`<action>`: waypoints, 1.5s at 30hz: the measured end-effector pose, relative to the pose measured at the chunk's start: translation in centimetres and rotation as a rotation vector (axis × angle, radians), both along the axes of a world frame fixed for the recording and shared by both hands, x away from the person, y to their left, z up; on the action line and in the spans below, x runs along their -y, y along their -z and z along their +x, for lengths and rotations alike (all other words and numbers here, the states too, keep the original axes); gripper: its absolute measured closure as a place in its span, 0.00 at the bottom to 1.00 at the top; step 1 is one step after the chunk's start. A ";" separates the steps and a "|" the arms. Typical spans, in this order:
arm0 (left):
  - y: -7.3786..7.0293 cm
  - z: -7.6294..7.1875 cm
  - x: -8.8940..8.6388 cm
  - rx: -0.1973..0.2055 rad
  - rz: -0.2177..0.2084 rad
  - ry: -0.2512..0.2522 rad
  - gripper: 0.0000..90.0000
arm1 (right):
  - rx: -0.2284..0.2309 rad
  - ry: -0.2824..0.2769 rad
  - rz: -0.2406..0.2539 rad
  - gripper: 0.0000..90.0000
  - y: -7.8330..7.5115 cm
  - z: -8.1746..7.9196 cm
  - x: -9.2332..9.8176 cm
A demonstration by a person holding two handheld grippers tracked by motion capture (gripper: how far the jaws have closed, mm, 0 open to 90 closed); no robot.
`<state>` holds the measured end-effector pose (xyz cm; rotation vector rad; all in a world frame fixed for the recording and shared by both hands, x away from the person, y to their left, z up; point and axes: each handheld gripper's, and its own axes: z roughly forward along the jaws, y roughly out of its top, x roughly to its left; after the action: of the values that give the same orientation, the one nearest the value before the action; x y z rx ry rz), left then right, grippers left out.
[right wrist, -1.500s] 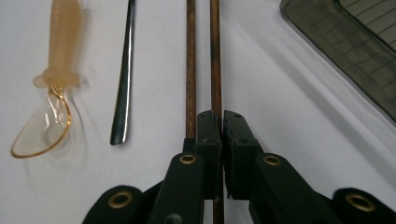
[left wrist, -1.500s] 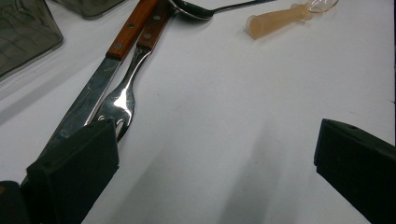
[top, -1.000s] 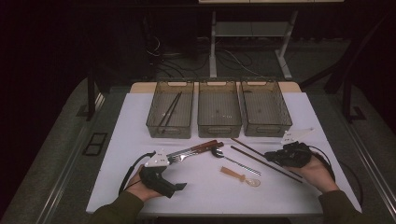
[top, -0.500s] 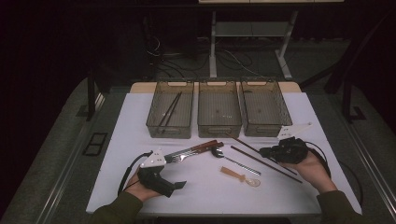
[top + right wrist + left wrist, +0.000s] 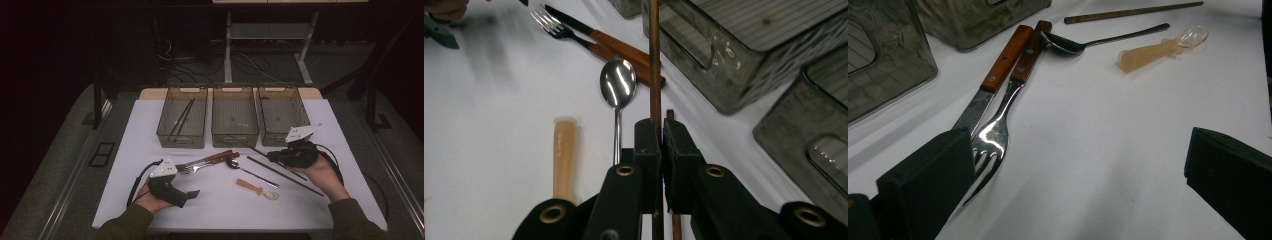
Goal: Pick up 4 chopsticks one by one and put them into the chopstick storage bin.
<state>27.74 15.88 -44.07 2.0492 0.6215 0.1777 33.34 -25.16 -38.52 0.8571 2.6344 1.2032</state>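
Observation:
My right gripper (image 5: 274, 156) (image 5: 661, 126) is shut on a brown chopstick (image 5: 252, 148) (image 5: 654, 60), held just above the table in front of the right bin (image 5: 300, 117). A second chopstick (image 5: 292, 180) (image 5: 670, 116) lies on the white table under it. My left gripper (image 5: 185, 192) (image 5: 1078, 150) rests at the front left, jaws wide open with nothing between them, close beside the tines of a wooden-handled fork (image 5: 192, 166) (image 5: 993, 140). A matching knife (image 5: 220, 156) (image 5: 998, 75), a metal spoon (image 5: 235, 163) (image 5: 1068, 46) and a translucent plastic spoon (image 5: 257, 188) (image 5: 1153, 47) lie between the hands.
Three clear bins stand in a row at the back of the table. The left bin (image 5: 167, 132) holds two dark chopsticks (image 5: 182, 117); the middle bin (image 5: 217, 132) holds nothing I can make out. Bare white table (image 5: 220, 212) stretches along the front edge.
My right gripper has risen and moved left and toward the bins, carrying the chopstick with it. The left hand has stayed in place.

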 end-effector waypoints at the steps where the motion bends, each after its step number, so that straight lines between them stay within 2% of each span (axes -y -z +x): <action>1: 0.0 0.0 0.0 0.002 0.002 0.000 0.00 | 0.002 -0.002 0.001 0.95 0.0 0.1 -0.2; 9: 0.1 -0.1 0.2 -0.002 0.007 -0.002 0.00 | 0.006 0.009 0.021 0.95 -0.8 1.1 -2.4; 15: 0.0 -0.1 0.2 0.005 0.003 0.001 0.00 | -0.016 0.037 0.024 0.95 -1.0 1.9 -3.9; 19: -0.1 -0.1 0.2 0.009 0.003 0.006 0.00 | -0.020 0.044 0.010 0.95 -1.5 2.4 -5.0; 29: -0.1 -0.1 0.2 0.009 0.004 0.014 0.00 | -0.014 0.048 0.011 0.95 -2.7 4.1 -7.1; 45: -0.1 -0.2 0.4 0.009 0.008 0.028 0.00 | -0.018 0.066 -0.020 0.95 -4.3 7.6 -12.4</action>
<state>27.51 15.44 -44.00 2.0631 0.5869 0.1732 40.94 -12.75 -34.18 0.9480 2.6050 1.1566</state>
